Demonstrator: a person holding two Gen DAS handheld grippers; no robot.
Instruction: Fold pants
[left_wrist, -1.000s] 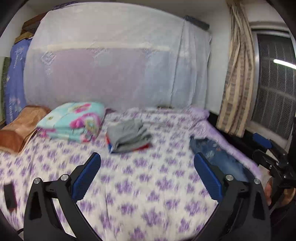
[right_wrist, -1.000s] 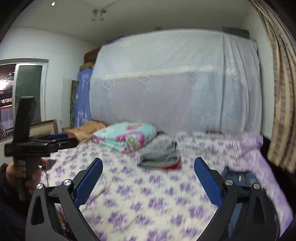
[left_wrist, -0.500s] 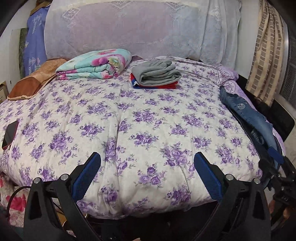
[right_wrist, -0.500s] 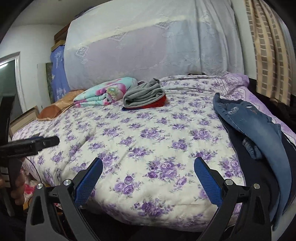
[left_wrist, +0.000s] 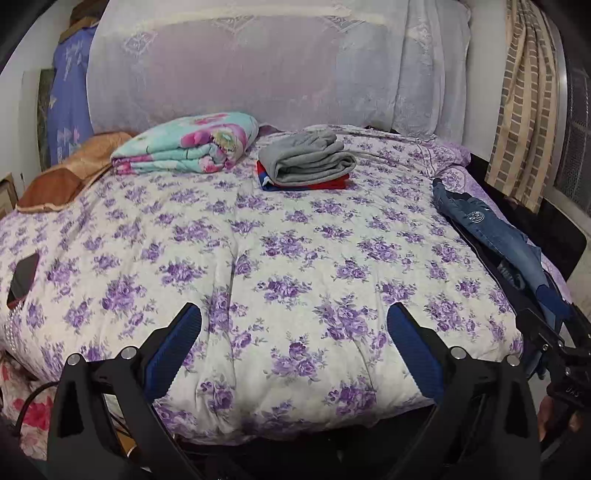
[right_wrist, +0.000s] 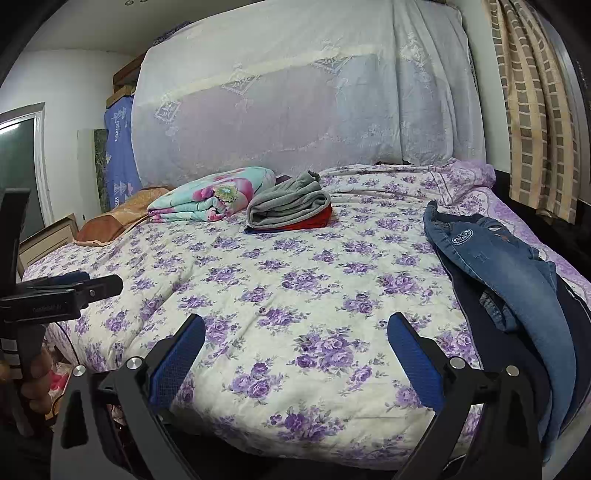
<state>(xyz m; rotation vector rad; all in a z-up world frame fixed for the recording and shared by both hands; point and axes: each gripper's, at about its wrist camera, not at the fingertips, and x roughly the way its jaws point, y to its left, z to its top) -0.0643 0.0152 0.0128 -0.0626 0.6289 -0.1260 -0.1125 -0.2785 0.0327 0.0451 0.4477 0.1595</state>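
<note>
Both tongs, left (left_wrist: 294, 332) and right (right_wrist: 296, 343), wide open, empty.

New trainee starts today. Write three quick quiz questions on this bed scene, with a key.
1. True or false: the jeans are already folded.
2. What lies on top of the folded stack? A) grey garment B) jeans C) blanket
3. Fill in: the left gripper and right gripper are both ____.

Key: 1 false, they lie loose along the bed edge; 2 A; 3 open, holding nothing.
</note>
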